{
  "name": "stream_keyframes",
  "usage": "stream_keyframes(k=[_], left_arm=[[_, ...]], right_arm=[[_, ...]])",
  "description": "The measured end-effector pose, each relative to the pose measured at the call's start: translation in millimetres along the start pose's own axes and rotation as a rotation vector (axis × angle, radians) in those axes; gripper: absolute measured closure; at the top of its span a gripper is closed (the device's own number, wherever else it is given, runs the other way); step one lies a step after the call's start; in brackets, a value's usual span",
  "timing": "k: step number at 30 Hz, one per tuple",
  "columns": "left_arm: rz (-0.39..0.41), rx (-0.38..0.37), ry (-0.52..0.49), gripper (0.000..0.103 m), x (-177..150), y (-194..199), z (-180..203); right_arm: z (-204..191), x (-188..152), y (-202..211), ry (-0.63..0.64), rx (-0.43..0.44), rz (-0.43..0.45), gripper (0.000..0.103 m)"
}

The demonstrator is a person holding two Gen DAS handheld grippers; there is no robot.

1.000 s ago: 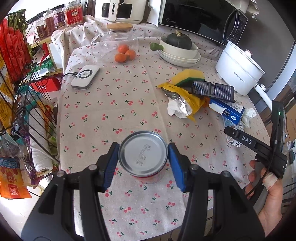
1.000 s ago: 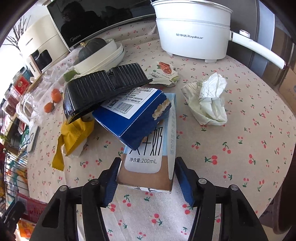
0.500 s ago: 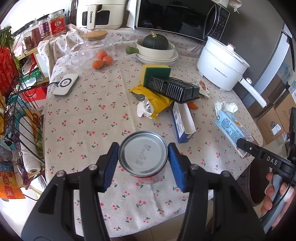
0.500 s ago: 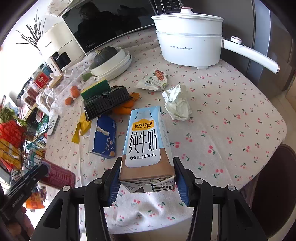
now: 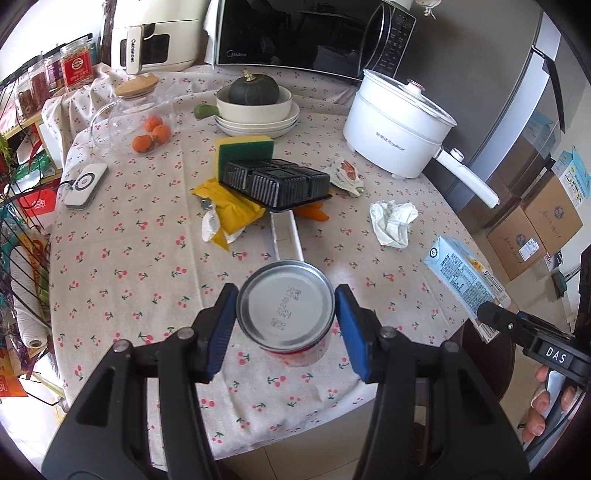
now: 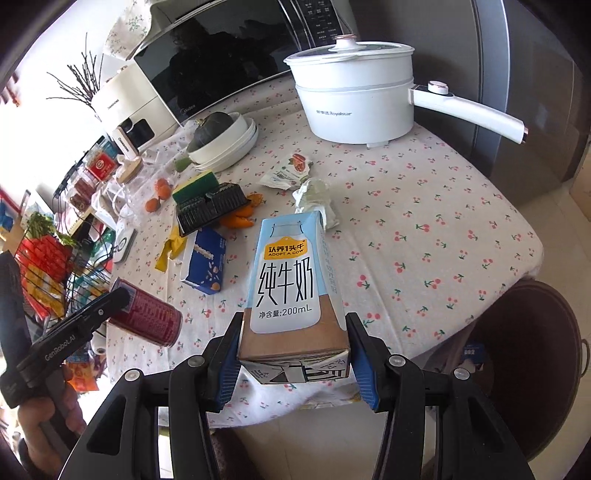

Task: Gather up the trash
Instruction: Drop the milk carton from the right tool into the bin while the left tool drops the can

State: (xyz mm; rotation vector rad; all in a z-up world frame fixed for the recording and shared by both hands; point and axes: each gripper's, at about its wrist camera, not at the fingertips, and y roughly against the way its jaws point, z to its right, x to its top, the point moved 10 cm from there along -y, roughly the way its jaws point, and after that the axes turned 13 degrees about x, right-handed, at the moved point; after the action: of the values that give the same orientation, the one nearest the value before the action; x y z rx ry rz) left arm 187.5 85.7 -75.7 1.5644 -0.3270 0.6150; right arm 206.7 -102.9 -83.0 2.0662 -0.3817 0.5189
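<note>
A round table [image 5: 122, 236] draped in a beige cloth printed with red cherries stands in a kitchen corner, tiled floor below its edge. Behind it: a black "Midea" microwave [image 5: 295, 33], a cream appliance [image 5: 147, 44] whose handle lettering is too small to read surely, a grey refrigerator [image 5: 524, 92], and stacked cardboard boxes [image 5: 532, 229] on the floor. A wire rack [image 5: 22, 229] with packets and red-labelled jars [image 5: 75, 70] stands to the left.

On the cloth: a white "Royalstar" electric pot [image 5: 395, 129], a dark squash in stacked cream bowls [image 5: 255, 110], tangerines under a glass jug [image 5: 147, 129], a yellow-green sponge [image 5: 243, 151], a ribbed black tray [image 5: 277, 181], a yellow wrapper [image 5: 229, 210], crumpled tissue [image 5: 393, 221], a small snack packet [image 5: 345, 177] and a blue carton [image 6: 205, 258] lying flat.

The left gripper [image 5: 286, 325] pinches a red drinks can [image 5: 286, 314], its stamped base toward the lens, held above the table's near edge. The right gripper [image 6: 293, 354], jaws just drawn in slightly, clamps a milk carton [image 6: 291, 291] marked "ADOPT A COW" and "200mL", also lifted clear of the cloth. A dark round bin [image 6: 532, 354] stands beside the table.
</note>
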Motion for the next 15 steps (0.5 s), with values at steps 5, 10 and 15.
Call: stream_keyframes(k=[5,10,15], left_arm=[[0.009,-0.027,-0.034,0.048,0.3,5.0,28.7],[0.015,-0.061,-0.067,0.048,-2.2,10.9,59.0],[0.015,-0.099,-0.109,0.048,-7.8,14.7,94.2]], right_arm=[[26.6,-3.0,25.9,-0.031,-0.005,0.024,0.05],[58.5,-9.3,51.6,-0.066,-0.02,0.045,0.05],[97.1,-19.7,75.7,-0.11,-0.047,0.061,0.05]])
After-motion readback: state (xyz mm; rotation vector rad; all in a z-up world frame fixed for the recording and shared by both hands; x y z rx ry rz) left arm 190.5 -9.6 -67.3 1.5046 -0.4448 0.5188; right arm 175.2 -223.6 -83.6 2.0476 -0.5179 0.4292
